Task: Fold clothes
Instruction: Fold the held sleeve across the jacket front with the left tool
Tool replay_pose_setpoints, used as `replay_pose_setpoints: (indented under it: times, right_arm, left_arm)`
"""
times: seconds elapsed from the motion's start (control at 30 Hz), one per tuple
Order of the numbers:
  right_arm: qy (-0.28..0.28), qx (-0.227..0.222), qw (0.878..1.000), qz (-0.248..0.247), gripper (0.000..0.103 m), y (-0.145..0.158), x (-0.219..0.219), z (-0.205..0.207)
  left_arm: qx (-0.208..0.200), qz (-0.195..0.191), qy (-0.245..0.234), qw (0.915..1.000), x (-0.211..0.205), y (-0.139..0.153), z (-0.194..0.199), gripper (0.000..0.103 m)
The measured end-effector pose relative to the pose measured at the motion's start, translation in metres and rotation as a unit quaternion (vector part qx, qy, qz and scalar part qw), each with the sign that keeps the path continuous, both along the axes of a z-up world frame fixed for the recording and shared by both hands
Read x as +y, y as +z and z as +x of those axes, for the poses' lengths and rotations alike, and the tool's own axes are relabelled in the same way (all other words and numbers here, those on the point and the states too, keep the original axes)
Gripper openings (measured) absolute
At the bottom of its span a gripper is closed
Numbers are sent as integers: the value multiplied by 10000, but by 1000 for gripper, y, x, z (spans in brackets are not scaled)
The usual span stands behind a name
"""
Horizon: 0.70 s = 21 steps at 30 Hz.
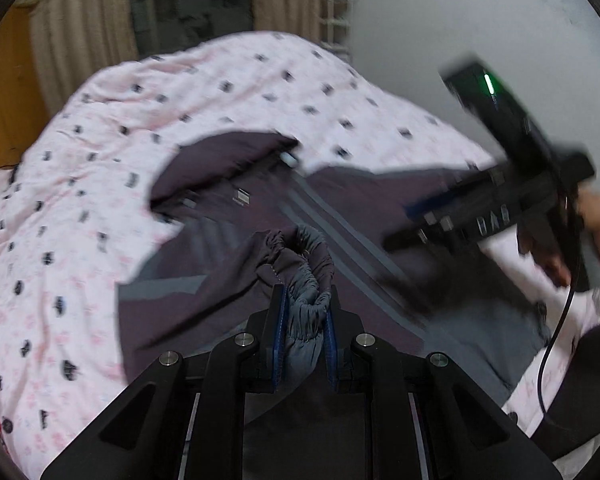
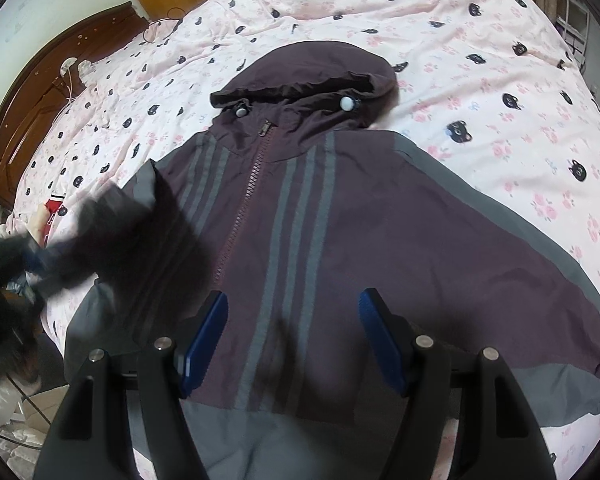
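Note:
A dark purple hooded jacket (image 2: 380, 232) with grey stripes lies front up on the bed, zipper (image 2: 248, 200) closed and hood (image 2: 312, 68) at the far end. My left gripper (image 1: 306, 296) is shut on the gathered grey cuff (image 1: 300, 248) of one sleeve, which is lifted over the jacket's chest (image 1: 228, 208). In the right wrist view it is a dark blur (image 2: 48, 264) at the left with the sleeve trailing. My right gripper (image 2: 292, 304) hangs open over the jacket's lower front, nothing between its blue pads (image 2: 204, 332). It also appears, blurred, in the left wrist view (image 1: 404, 264).
A pink cat-print sheet (image 2: 460, 40) covers the bed. A dark wooden headboard (image 2: 32, 112) stands at the left, with loose clothes (image 2: 4, 220) beside it. Curtains (image 1: 80, 20) and a white wall (image 1: 460, 20) lie beyond. A person's hand (image 1: 596, 220) and a cable (image 1: 556, 340) are at the right.

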State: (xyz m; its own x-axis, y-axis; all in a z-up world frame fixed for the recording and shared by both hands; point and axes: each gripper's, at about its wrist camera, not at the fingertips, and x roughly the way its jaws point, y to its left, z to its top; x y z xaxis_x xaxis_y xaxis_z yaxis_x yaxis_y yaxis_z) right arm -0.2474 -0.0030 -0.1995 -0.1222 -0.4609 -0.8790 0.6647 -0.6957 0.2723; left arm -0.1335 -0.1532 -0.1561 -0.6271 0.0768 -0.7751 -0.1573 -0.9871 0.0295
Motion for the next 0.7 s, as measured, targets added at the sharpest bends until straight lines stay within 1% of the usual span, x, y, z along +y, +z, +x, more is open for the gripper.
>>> replay_pose_setpoints:
  times: [0.07, 0.23, 0.43, 0.5, 0.6, 0.7]
  right_arm:
    - [-26, -9, 10000, 6, 70, -1, 3, -1]
    - [-94, -45, 9999, 4, 70, -5, 10, -3]
    - [-115, -78, 9999, 11, 70, -8, 12, -3]
    - [-109, -84, 9999, 9, 70, -9, 11, -3]
    - [-89, -79, 9999, 10, 70, -9, 10, -2]
    - [-69, -61, 10000, 28, 70, -9, 7, -2]
  left_arm:
    - [-166, -76, -149, 9997, 16, -15, 0, 14]
    - [-362, -121, -217, 9990, 35, -34, -2, 14]
    - [-619, -340, -101, 9975, 39, -52, -4, 17]
    - [-693, -304, -80, 9971, 37, -56, -2, 19]
    - [-592, -348, -135, 9976, 36, -53, 8, 23]
    - [-468, -300, -206, 9982, 31, -45, 18, 31]
